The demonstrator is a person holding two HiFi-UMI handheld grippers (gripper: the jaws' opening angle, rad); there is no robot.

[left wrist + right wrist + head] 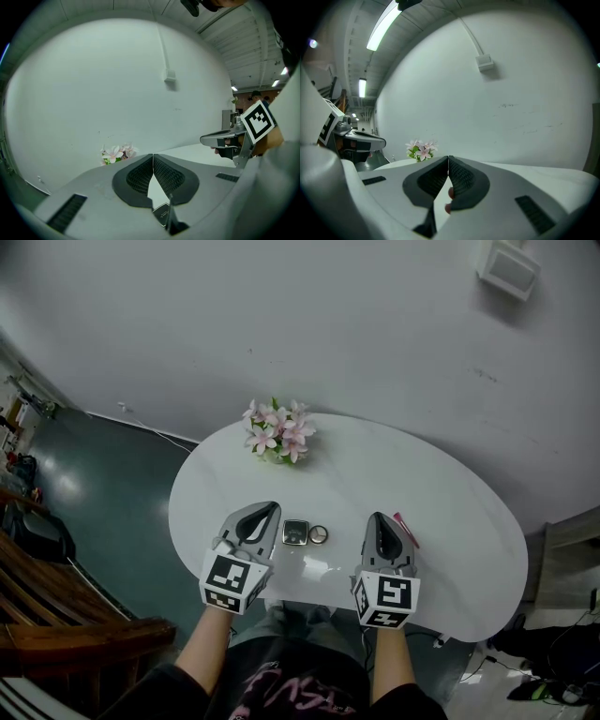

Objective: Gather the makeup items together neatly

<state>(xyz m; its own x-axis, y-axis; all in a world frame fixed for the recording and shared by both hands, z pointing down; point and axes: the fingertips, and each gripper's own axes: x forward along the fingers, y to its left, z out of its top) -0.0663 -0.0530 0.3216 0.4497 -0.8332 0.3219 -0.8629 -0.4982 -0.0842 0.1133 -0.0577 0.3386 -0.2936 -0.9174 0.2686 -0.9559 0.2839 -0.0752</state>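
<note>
Head view: we see a square compact (295, 532) and a small round pot (319, 534) side by side, just about touching, near the front edge of the counter (375, 465). A third item, a thin pink stick (407, 530), lies off to the right, apart from that pair. We cannot tell whether it is a lip pencil or a brush.

The left tool (274, 507) rests just left of the compact. The right tool (378, 517) sits between the pair and the pink stick, with the stick just beside its right flank and maybe partly under it.

Left gripper view: the left tool's jaws are pressed together at the tips with nothing between them, only bare counter through the lower gap. Right gripper view: that tool's jaws are also closed tip to tip. Bits of pink show through the gap below the pads, and we read that as the stick lying beneath, not gripped.

A flower bunch (277, 435) stands at the far edge, well away from the makeup.

Progress, as we judge it:
- The compact and pot already form a tidy pair.
- The pink stick is the one left out.
- It needs picking up or nudging over to the pair, most likely by the right tool, whose jaws must open first.
- We see no other makeup on the counter.
</note>
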